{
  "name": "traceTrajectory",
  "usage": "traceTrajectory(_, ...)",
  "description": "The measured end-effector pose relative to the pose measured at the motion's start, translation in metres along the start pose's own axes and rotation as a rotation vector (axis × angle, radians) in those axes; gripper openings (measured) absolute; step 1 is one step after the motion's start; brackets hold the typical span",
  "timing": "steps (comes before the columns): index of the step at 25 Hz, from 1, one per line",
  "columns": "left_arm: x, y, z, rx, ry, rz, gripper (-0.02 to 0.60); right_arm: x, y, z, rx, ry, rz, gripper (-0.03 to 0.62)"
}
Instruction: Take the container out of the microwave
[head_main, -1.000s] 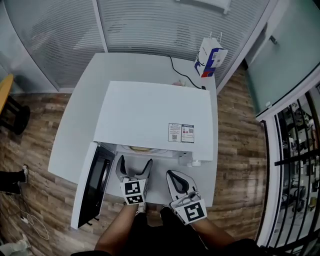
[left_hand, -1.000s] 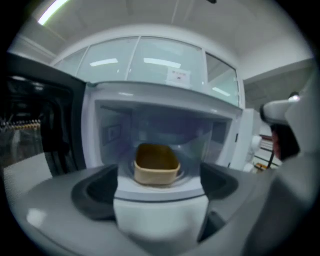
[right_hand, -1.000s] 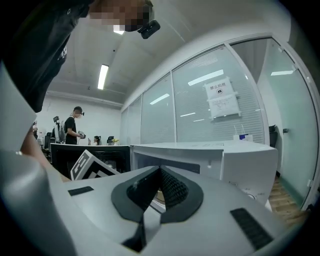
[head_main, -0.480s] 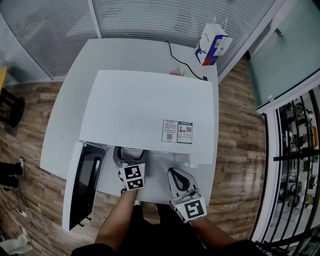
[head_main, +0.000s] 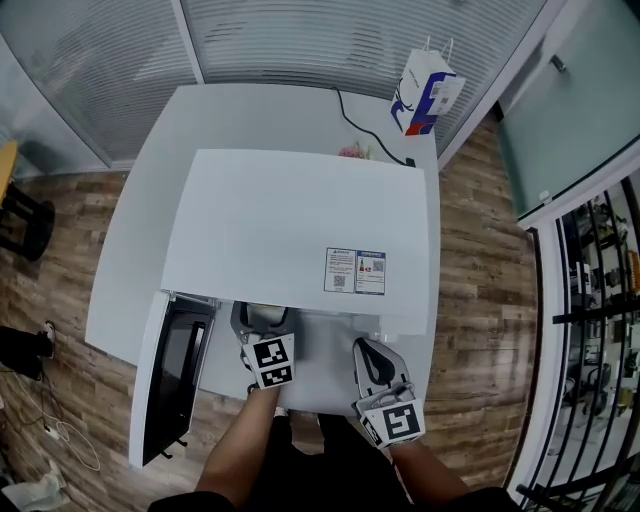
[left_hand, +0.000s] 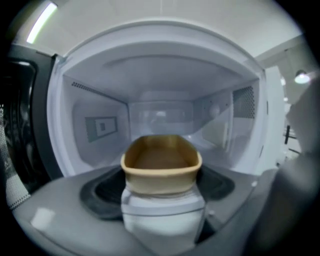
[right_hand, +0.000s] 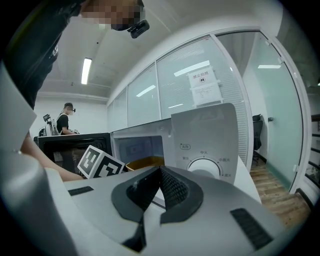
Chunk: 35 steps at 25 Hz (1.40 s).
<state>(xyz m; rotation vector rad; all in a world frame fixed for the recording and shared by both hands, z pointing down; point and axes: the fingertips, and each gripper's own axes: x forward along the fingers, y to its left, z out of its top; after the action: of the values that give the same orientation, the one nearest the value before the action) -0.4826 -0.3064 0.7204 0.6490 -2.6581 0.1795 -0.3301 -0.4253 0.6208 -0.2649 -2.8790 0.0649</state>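
The white microwave (head_main: 290, 230) stands on the table with its door (head_main: 170, 375) swung open to the left. Inside, in the left gripper view, a tan oval container (left_hand: 160, 162) sits in the middle of the cavity over a white block. My left gripper (head_main: 263, 318) reaches into the opening. Its jaws are closing, with the container between the dark pads (left_hand: 100, 192) of the left gripper (left_hand: 159, 189); I cannot see them pressing on it. My right gripper (head_main: 372, 358) hangs shut and empty in front of the control panel. The right gripper (right_hand: 159, 175) sees the container's rim (right_hand: 145, 161).
A white, blue and red paper bag (head_main: 425, 92) stands at the table's far right corner, with a black cable (head_main: 365, 145) running behind the microwave. The control dial (right_hand: 205, 167) is right of the cavity. A person (right_hand: 64, 120) stands far off behind glass walls.
My left gripper has gone forward from in front of the microwave into its opening, so its jaw tips are under the top edge. The right gripper has shifted slightly right and nearer me.
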Motion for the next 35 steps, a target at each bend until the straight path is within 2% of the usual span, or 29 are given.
traceTrajectory(5,-0.025,-0.004,-0.001,0.004,-0.007,-0.027,0.442,-0.006,0.003,0.008,-0.006,-0.022,-0.016,-0.002)
traceTrajectory(11,-0.069,-0.001,-0.006,0.079,-0.022,-0.051,0.440,-0.018,0.013,0.016,-0.013,-0.055,-0.034,-0.002)
traceTrajectory(19,-0.132,-0.004,-0.013,0.109,-0.039,-0.099,0.439,-0.031,0.041,0.029,-0.029,-0.094,-0.035,-0.002)
traceTrajectory(25,-0.183,-0.007,0.011,0.106,-0.110,-0.149,0.439,-0.043,0.059,0.043,-0.049,-0.134,-0.052,-0.002)
traceTrajectory(35,-0.235,-0.004,0.073,0.099,-0.264,-0.150,0.439,-0.055,0.069,0.096,-0.093,-0.240,-0.072,-0.002)
